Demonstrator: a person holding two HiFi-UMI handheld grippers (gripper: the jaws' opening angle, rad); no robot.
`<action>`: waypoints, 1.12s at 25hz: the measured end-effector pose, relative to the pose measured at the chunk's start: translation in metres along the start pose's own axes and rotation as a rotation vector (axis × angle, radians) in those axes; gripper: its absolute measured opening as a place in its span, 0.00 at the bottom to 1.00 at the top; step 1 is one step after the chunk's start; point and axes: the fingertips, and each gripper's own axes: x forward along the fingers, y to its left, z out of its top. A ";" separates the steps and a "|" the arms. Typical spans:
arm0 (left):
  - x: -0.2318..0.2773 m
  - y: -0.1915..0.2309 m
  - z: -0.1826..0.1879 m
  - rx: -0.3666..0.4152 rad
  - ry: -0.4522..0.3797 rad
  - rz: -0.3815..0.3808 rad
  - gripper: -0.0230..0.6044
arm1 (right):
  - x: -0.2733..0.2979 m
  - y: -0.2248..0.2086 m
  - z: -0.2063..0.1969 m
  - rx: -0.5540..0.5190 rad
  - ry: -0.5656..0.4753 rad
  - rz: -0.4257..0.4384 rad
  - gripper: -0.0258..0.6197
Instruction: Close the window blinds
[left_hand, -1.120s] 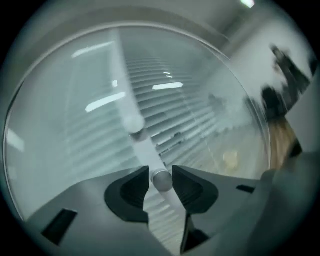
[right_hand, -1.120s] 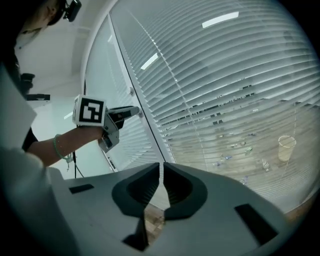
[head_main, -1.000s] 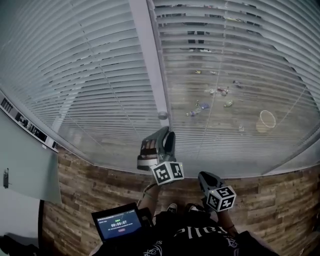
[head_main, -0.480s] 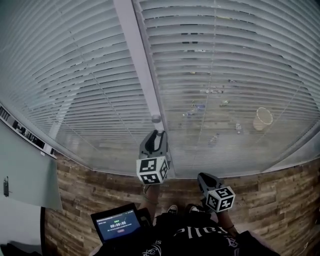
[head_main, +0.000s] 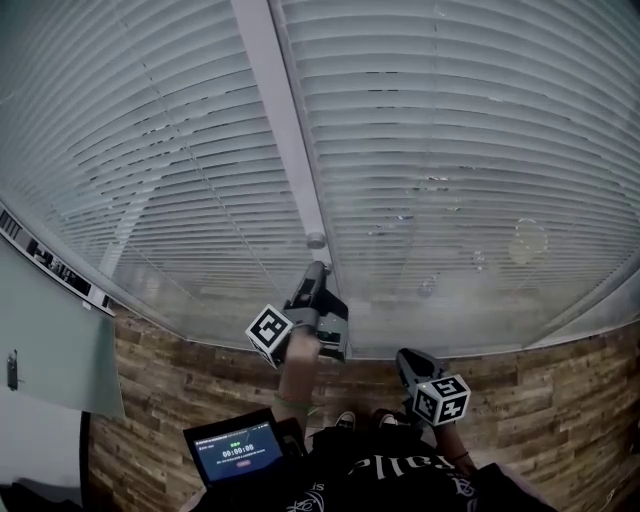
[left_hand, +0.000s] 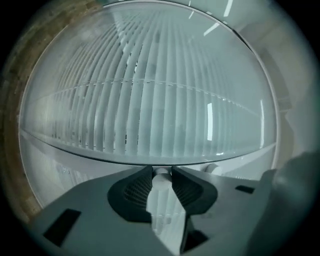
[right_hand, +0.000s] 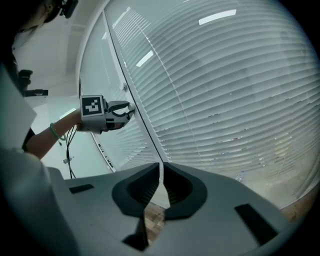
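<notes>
The blinds (head_main: 450, 150) hung across the whole window, with their slats turned nearly flat, so only faint shapes showed through the lower right part in the head view. The left gripper (head_main: 314, 272) was raised to the strip between the two panels of slats. Its marker cube (head_main: 268, 335) was tipped to the left, above the hand (head_main: 297, 352) that held it. In the head view, a small round knob (head_main: 316, 241) sat just above the gripper's tips. From that angle it was hard to tell whether the tips touched it.

The left gripper view settled that. A white rod (left_hand: 161, 180) stood between the jaws with its round end facing the camera, and both pads pressed on its sides. Behind it, the blinds (left_hand: 150, 100) filled the frame as upright stripes.

The right gripper (head_main: 411, 354) hung low, near the person's body and over the wooden floor (head_main: 560, 400), well apart from the blinds. In its own view, the right gripper (right_hand: 161, 167) had its jaws pressed almost together with nothing between them. Only that view showed the left gripper (right_hand: 130, 110) from the side, with its tips against the thin white line running down the blinds (right_hand: 225, 90). It also showed a green band (right_hand: 52, 131) on the wrist. A lit screen (head_main: 238, 450) appeared only in the head view, at the lower left.
</notes>
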 end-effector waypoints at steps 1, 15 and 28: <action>-0.002 -0.001 -0.002 -0.015 0.005 -0.002 0.23 | -0.001 0.000 -0.002 0.000 0.000 0.001 0.10; -0.054 0.036 -0.044 0.861 0.295 0.090 0.23 | -0.011 0.015 -0.014 -0.006 0.052 0.082 0.10; -0.203 0.112 -0.102 1.178 0.509 0.298 0.04 | -0.032 0.035 -0.056 -0.035 0.095 0.154 0.10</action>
